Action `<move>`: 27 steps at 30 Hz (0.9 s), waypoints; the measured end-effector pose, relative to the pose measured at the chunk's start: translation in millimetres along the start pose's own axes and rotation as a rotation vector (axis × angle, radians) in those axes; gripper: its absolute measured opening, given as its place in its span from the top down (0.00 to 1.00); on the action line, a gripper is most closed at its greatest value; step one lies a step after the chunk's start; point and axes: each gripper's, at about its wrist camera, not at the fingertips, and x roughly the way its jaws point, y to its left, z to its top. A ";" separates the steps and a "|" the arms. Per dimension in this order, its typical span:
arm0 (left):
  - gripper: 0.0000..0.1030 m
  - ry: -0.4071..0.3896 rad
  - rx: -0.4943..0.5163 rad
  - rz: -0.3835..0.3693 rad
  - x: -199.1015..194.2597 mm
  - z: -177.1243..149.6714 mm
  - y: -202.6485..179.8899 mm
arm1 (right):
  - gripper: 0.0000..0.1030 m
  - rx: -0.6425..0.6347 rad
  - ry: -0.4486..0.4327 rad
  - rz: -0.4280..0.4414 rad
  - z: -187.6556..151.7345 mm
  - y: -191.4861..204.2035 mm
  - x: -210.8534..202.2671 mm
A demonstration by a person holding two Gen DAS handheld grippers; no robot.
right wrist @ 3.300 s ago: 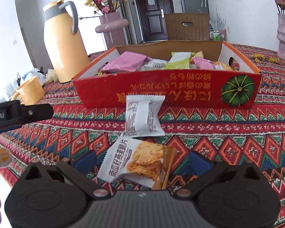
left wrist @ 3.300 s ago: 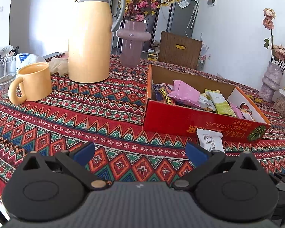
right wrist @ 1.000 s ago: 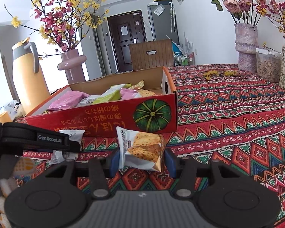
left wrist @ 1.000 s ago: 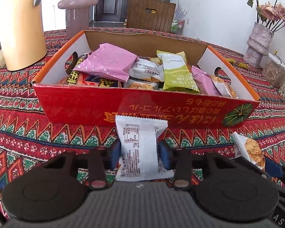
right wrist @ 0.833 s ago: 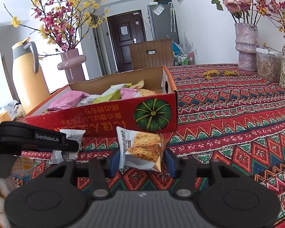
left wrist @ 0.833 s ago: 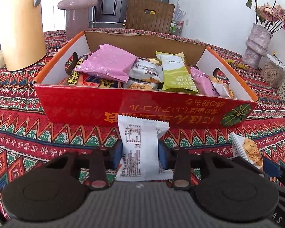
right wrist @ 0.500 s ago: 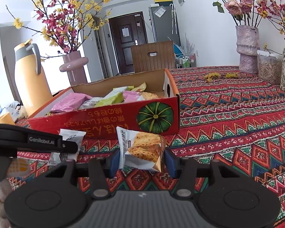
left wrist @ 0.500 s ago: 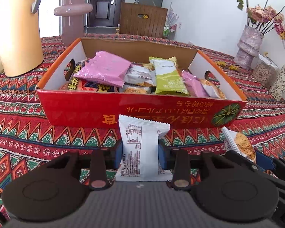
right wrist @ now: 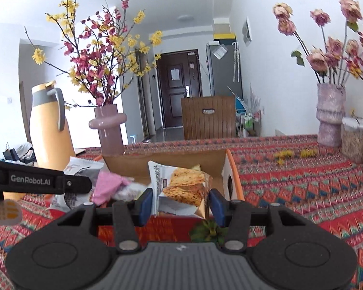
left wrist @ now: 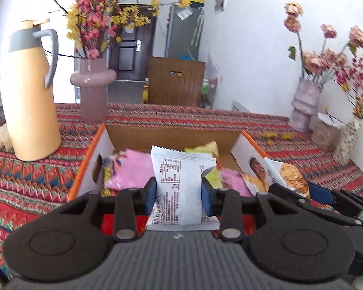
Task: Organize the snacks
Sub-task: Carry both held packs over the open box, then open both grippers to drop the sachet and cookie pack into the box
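My left gripper [left wrist: 177, 198] is shut on a white snack packet [left wrist: 177, 188] and holds it above the near edge of the red cardboard box [left wrist: 89, 162]. My right gripper [right wrist: 180, 204] is shut on a cracker packet [right wrist: 181, 189], also raised over the box [right wrist: 232, 171] near its right end. The box holds several snack bags, among them a pink one [left wrist: 133, 171]. The cracker packet also shows in the left wrist view [left wrist: 288, 176], and the left gripper's arm in the right wrist view [right wrist: 38, 180].
An orange thermos jug [left wrist: 29, 91] and a pink flower vase [left wrist: 93, 89] stand behind the box on the left. A pale vase of dried roses [left wrist: 305, 106] and jars [left wrist: 326, 133] stand at the far right. The patterned tablecloth [right wrist: 314, 181] covers the table.
Both grippers have lifted their packets off the tablecloth and moved forward and up, so the packets now hang over the box instead of in front of it.
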 end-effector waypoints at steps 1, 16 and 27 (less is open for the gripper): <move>0.64 -0.004 -0.009 0.007 4.0 4.5 3.5 | 0.52 -0.004 -0.002 0.004 6.1 0.2 7.7; 0.00 -0.078 -0.051 0.126 14.6 8.4 37.0 | 0.00 0.019 0.056 -0.015 17.2 -2.9 55.0; 0.00 -0.106 -0.038 0.087 -31.4 -20.9 49.3 | 0.00 0.008 0.051 0.000 -0.8 -0.3 -4.8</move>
